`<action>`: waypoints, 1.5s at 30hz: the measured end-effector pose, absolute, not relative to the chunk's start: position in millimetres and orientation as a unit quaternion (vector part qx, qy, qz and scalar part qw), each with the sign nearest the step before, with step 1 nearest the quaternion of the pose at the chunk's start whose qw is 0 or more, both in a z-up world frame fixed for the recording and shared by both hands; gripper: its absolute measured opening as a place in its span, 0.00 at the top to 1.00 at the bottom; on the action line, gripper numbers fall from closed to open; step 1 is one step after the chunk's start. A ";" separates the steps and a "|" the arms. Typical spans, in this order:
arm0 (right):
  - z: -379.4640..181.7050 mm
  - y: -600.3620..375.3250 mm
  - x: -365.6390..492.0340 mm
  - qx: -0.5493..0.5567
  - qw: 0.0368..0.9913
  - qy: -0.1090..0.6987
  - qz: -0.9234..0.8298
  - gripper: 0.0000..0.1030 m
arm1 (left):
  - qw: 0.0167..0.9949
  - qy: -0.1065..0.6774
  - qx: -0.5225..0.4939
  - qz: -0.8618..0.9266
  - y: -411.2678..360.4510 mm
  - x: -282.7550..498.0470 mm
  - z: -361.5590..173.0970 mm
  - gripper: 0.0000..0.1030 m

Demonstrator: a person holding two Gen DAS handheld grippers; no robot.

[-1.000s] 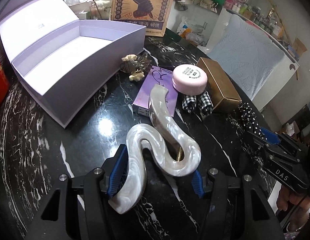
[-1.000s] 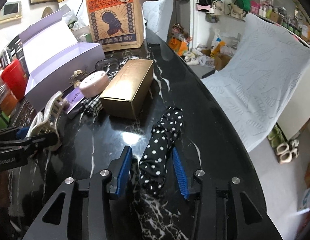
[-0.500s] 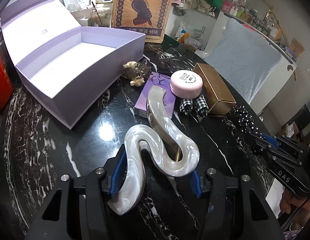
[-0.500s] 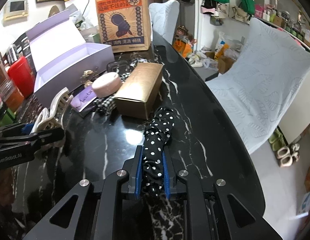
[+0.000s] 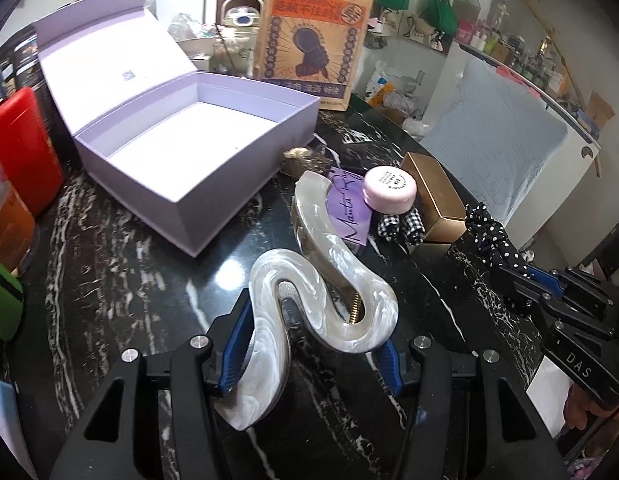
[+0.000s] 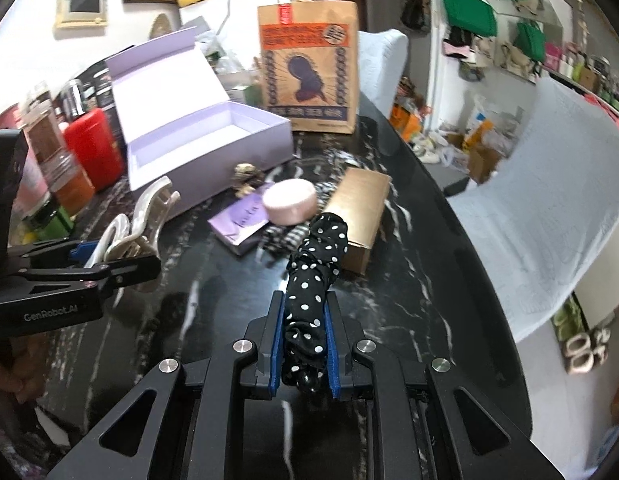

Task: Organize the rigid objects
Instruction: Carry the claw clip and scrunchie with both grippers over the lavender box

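My left gripper (image 5: pixel 313 344) is shut on a large pearly white hair claw (image 5: pixel 321 280) and holds it above the black marble table, right of the open lilac box (image 5: pixel 197 148). My right gripper (image 6: pixel 305 344) is shut on a black polka-dot scrunchie (image 6: pixel 317 256) lifted off the table. On the table lie a pink round tin (image 5: pixel 389 196), a purple card box (image 5: pixel 349 216), a gold box (image 5: pixel 433 196), a checked scrunchie (image 5: pixel 401 226) and a small beige hair clip (image 5: pixel 299 160).
A brown paper bag (image 5: pixel 313 36) stands behind the lilac box. A red canister (image 5: pixel 17 152) and jars stand at the left. The table's curved edge (image 6: pixel 489 264) runs on the right, with a cloth-covered chair (image 6: pixel 557 184) beyond it.
My right gripper closed on the polka-dot scrunchie and lifted it toward the other items. My left gripper raised the hair claw and drew back from the lilac box.
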State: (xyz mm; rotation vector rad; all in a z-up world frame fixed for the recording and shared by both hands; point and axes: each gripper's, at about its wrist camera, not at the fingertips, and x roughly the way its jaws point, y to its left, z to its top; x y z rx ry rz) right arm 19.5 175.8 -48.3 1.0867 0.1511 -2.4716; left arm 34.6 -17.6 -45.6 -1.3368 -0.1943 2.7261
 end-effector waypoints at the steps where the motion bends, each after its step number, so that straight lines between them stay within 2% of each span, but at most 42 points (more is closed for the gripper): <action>1: -47.7 173.0 19.3 0.391 0.221 0.056 -0.891 0.83 | 0.046 -0.065 -0.438 0.895 -19.8 36.2 -44.3 0.47; 21: -20.4 106.0 13.0 0.347 0.337 0.083 -0.871 0.83 | -0.008 -0.070 -0.407 0.911 -53.2 34.0 -15.3 0.47; 45: 9.1 61.0 -50.2 0.306 0.362 0.108 -0.874 0.83 | -0.030 -0.057 -0.369 0.927 -91.8 -32.7 15.2 0.47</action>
